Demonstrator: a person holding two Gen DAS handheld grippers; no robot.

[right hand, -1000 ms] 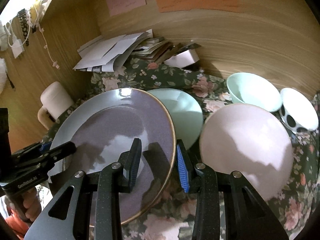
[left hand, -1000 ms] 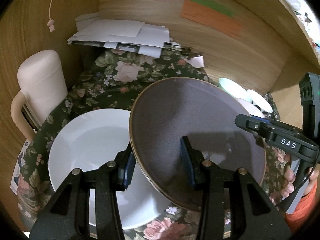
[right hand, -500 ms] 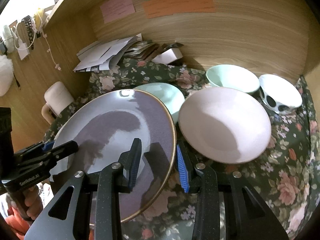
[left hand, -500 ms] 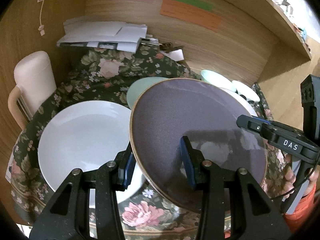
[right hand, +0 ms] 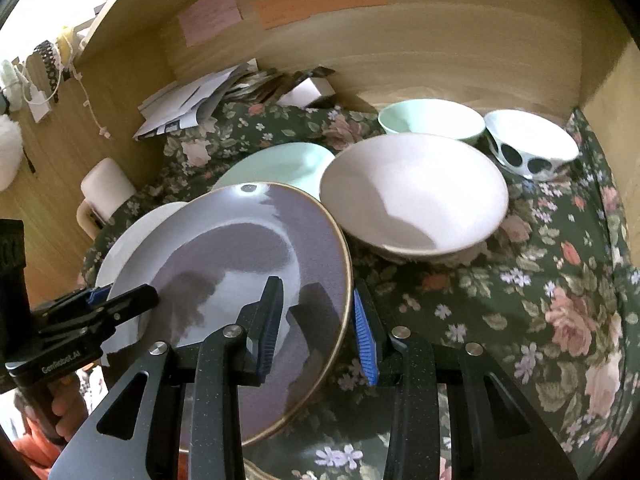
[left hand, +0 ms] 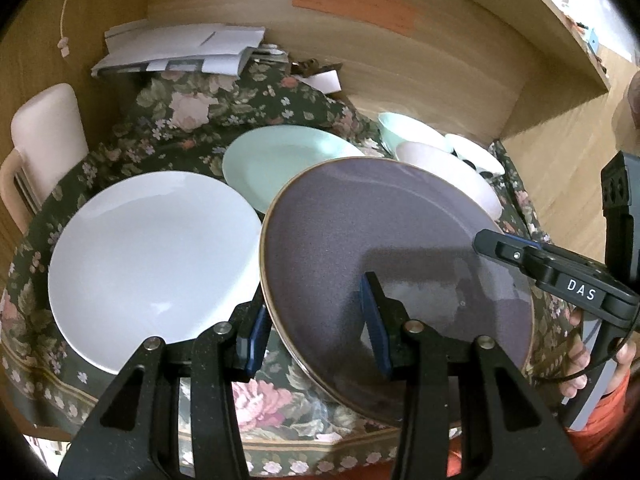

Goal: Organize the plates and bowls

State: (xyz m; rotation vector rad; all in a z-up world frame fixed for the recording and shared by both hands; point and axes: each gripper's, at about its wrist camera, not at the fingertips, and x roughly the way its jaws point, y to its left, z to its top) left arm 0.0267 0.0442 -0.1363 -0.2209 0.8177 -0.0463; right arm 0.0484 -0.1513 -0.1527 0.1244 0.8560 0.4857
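A purple plate (left hand: 396, 240) with a gold rim hangs tilted above the floral cloth, held from both sides. My left gripper (left hand: 314, 318) is shut on its left rim, one pad on top and one beneath. At the opposite rim my right gripper (right hand: 316, 308) is shut on the same purple plate (right hand: 240, 256). Each gripper shows in the other's view: the right gripper (left hand: 516, 256) and the left gripper (right hand: 120, 300). A white plate (left hand: 152, 256) lies left of it, a mint plate (left hand: 280, 160) behind. Further right stand a pale pink bowl (right hand: 412, 188), a mint bowl (right hand: 432, 120) and a spotted bowl (right hand: 528, 144).
Wooden walls close in the back and both sides of the nook. Papers (left hand: 180, 52) are piled at the back left, and a pink jug (left hand: 48, 136) stands by the left wall. The floral cloth (right hand: 540, 300) is bare at the front right.
Both grippers have lifted the purple plate and drawn it back toward the front. The mint plate and the bowls behind it have come into fuller view.
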